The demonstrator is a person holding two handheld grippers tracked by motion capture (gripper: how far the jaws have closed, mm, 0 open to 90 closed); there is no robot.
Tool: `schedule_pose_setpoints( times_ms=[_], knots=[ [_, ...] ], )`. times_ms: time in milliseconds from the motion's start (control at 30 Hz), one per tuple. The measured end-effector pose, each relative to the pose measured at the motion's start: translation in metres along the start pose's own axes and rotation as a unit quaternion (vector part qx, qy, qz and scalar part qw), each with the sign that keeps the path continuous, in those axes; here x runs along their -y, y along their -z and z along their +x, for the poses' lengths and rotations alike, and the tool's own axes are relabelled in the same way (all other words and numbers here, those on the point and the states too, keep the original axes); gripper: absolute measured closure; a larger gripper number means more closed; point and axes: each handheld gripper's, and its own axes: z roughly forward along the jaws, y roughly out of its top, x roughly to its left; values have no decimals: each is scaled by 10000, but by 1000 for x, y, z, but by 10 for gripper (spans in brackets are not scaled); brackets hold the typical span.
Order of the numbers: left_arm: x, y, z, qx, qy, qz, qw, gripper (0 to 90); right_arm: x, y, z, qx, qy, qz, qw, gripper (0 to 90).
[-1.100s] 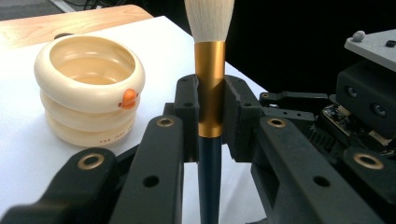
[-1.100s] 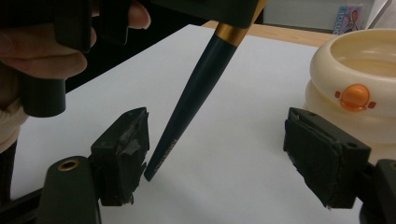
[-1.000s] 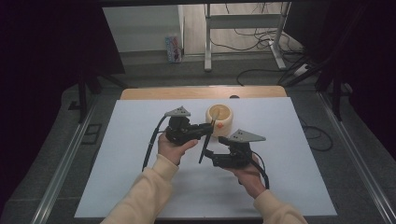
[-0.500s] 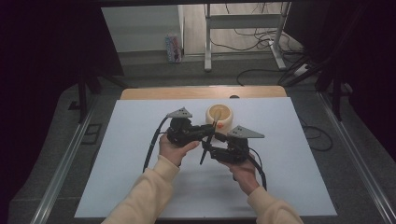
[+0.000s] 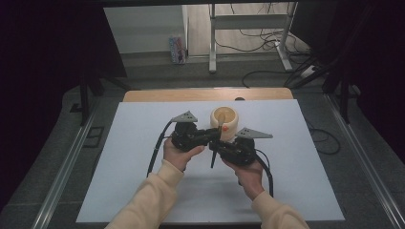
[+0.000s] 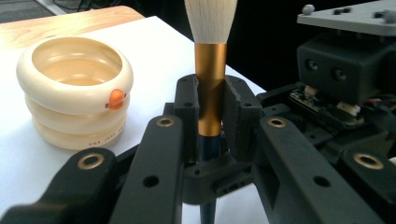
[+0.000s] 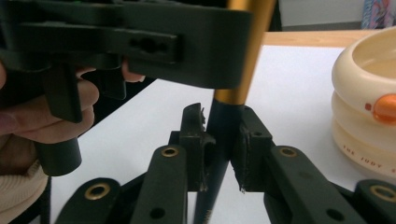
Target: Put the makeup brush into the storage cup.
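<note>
A make-up brush (image 6: 210, 84) with white bristles, a gold ferrule and a dark blue handle stands nearly upright above the white table sheet (image 5: 119, 181). My left gripper (image 6: 210, 107) is shut on the gold ferrule. My right gripper (image 7: 223, 140) has just been closing, and its pads now press on the dark handle (image 7: 223, 126) just below the ferrule. In the high view the two grippers meet at the brush (image 5: 216, 148), left gripper (image 5: 212, 136) above right gripper (image 5: 216, 151). A cream ringed cup (image 5: 224, 119) with an orange knob stands just behind them.
The cup (image 6: 74, 93) stands close beside the brush, empty inside. A wooden table edge (image 5: 205, 94) runs behind the white sheet. Cables trail from both grippers toward the person's sleeves. Metal rails border the table left and right.
The right gripper has edged in toward the left one and its jaws have closed on the brush handle. The left gripper has kept still, holding the ferrule.
</note>
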Motion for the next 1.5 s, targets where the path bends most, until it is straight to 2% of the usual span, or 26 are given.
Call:
schedule_pose_setpoints(
  times_ms=[100,167,367,400,600,667,833,933,1067,1167,1300,1500],
  knots=[
    [1,-1,0,-17,-41,-9,10000,768,1,1,-2,-57,-174,18,9998,776],
    [1,-1,-2,-129,-110,-11,9999,737,1,1,-2,-22,-179,34,9998,778],
    [1,1,-6,-420,-222,19,9989,395,2,1,-4,19,-204,78,9998,778],
    [1,2,-6,-462,-201,48,9987,311,3,2,-5,47,-208,89,9997,778],
    [2,14,-7,-757,-211,131,9968,218,4,2,-6,78,-202,91,9997,778],
    [4,20,-8,-863,-232,119,9959,172,5,2,-6,105,-135,100,9998,778],
    [13,32,-4,-856,-91,181,9961,153,5,3,-5,134,-58,102,9998,778],
    [19,40,-3,-925,-103,195,9955,153,5,3,-5,125,-18,91,9999,778],
    [27,51,-4,-1077,-212,186,9938,159,5,5,-2,109,137,41,9998,778],
    [35,58,-3,-1160,-283,256,9925,163,4,6,-2,61,147,46,9999,778],
    [46,69,-1,-1226,-199,288,9918,168,4,7,-2,86,232,49,9997,778],
    [66,85,1,-1428,-247,489,9882,177,3,11,-1,75,327,20,9994,778]
  ],
)
